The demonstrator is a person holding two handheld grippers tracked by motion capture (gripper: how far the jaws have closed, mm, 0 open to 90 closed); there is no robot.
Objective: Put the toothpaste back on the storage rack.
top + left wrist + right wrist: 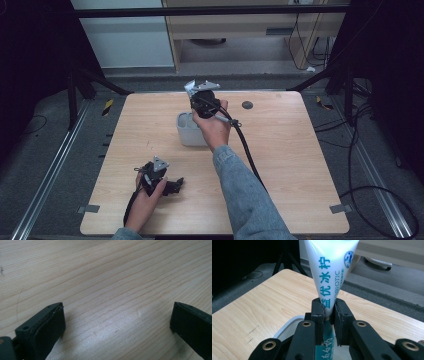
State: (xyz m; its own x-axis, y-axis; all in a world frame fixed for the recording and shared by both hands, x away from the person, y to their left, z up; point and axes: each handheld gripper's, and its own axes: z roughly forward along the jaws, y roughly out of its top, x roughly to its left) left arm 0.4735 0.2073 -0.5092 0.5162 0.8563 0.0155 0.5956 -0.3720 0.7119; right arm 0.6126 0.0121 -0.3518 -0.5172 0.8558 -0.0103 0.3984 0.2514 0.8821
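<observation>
Pinching white tube point(329, 277) betw. right gripper point(329, 312) pads, above grey tub point(187, 131); left gripper point(117, 322) jaws apart.

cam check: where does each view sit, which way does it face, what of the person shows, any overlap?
High view: above the near side, looking forward and down on the light wooden table; both forearms show.
Left gripper view: on the left gripper, facing bare tabletop.
Right gripper view: on the right gripper, clamping a white tube with blue print.
Shared: table, grey tub.
</observation>
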